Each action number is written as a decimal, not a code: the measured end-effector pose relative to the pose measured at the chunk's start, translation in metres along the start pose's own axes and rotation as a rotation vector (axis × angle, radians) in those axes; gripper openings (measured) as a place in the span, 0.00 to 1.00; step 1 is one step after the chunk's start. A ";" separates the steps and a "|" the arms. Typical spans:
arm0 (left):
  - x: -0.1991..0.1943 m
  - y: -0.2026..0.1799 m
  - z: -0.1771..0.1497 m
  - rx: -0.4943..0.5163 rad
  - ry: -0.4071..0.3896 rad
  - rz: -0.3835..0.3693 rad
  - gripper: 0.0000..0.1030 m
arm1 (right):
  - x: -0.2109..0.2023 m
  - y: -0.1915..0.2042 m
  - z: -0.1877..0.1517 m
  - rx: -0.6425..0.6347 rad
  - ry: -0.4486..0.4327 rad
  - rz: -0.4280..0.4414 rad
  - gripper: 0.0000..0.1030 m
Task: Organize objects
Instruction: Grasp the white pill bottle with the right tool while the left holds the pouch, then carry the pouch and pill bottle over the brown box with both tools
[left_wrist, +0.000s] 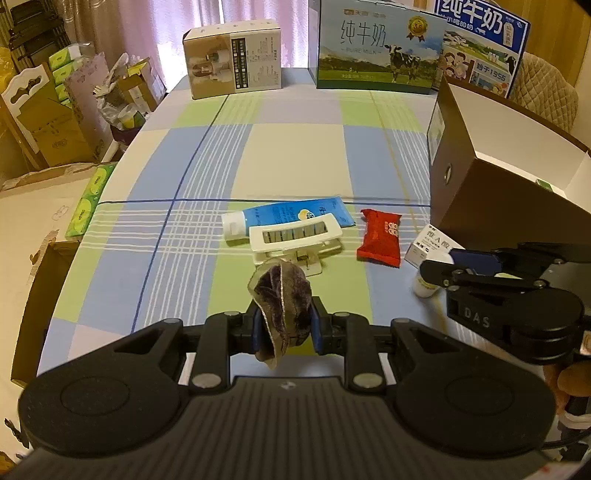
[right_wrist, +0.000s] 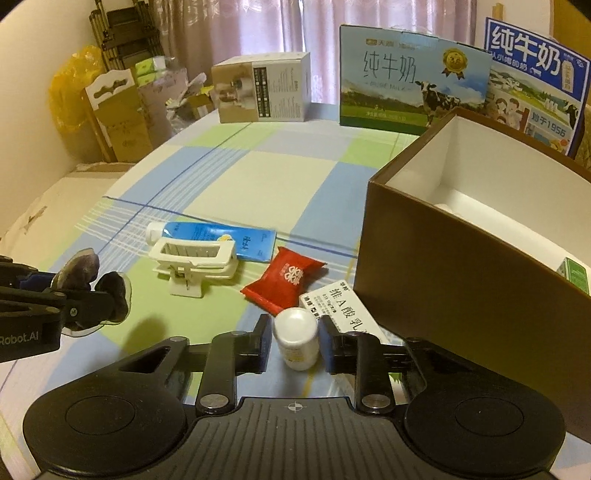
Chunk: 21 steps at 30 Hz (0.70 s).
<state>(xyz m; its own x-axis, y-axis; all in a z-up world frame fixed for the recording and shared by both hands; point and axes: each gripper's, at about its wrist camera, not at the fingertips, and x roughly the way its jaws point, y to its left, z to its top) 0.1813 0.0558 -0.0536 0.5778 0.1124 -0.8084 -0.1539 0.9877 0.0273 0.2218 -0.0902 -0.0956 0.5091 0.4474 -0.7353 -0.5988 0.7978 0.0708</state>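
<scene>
Left gripper (left_wrist: 283, 328) clamped on purple scrunchie (left_wrist: 281, 295), right gripper (right_wrist: 294, 345) spread around small white bottle (right_wrist: 296, 338), no contact.

Brown box (right_wrist: 461, 266) interior mostly hidden — green item (right_wrist: 577, 275) inside cut off.

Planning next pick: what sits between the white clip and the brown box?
The red packet, then a white carton lying against the brown box, beyond the white clip. Right wrist view shows it best.

Velvety purple scrunchie (left_wrist: 282, 299), glossy red wrapper (left_wrist: 380, 238) — smooth white bottle (right_wrist: 297, 338), perhaps plastic — matt cardboard box (right_wrist: 461, 273).
</scene>
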 end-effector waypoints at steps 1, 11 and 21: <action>0.000 -0.001 -0.001 0.002 0.001 -0.002 0.20 | -0.001 0.001 -0.001 -0.010 0.000 0.003 0.23; -0.004 -0.009 -0.012 0.017 0.024 -0.022 0.20 | -0.046 0.000 -0.029 0.057 -0.020 0.041 0.22; -0.025 -0.043 -0.023 0.061 0.023 -0.103 0.20 | -0.115 -0.021 -0.058 0.168 -0.029 0.041 0.22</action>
<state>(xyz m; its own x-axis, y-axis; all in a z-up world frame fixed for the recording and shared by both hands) 0.1552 0.0079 -0.0479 0.5694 0.0083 -0.8220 -0.0456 0.9987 -0.0215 0.1394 -0.1821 -0.0516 0.5059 0.4902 -0.7098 -0.5087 0.8341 0.2135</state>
